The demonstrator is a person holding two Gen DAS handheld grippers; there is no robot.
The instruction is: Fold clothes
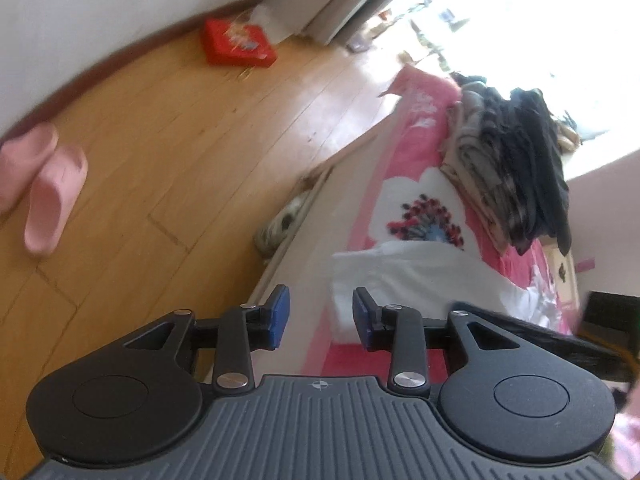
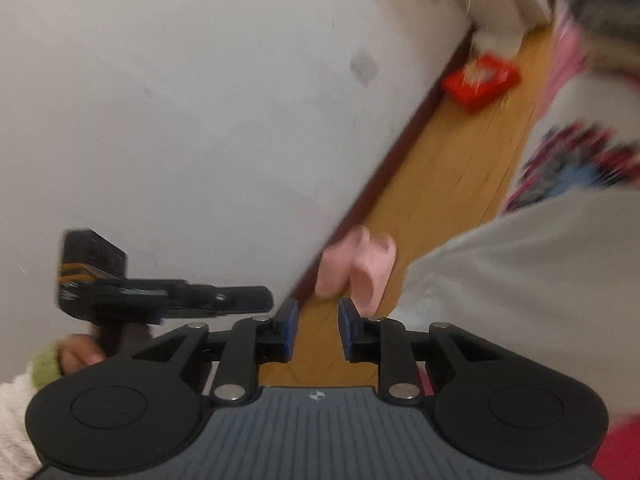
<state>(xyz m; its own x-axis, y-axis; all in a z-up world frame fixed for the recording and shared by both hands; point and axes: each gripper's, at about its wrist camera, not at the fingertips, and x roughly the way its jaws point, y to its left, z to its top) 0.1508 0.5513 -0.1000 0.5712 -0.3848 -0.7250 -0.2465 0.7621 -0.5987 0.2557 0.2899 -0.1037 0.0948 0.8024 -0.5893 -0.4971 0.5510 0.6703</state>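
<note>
White cloth (image 1: 400, 280) is spread on the bed (image 1: 424, 148), on a pink flowered cover near the bed's edge. Nothing is held yet. The left gripper (image 1: 320, 314) is seen with its fingers partly open and empty, just short of the cloth's near edge. The right gripper (image 2: 318, 330) is also partly open and empty, beside the cloth (image 2: 520, 288). One edge of the cloth should be pinched at two spots, well apart, so it can be folded flat. A pile of folded clothes (image 1: 508, 168) is stacked farther along the bed. Pink slippers (image 1: 44, 192) and a red box (image 1: 238, 42) are left on the wooden floor (image 1: 180, 128).
</note>
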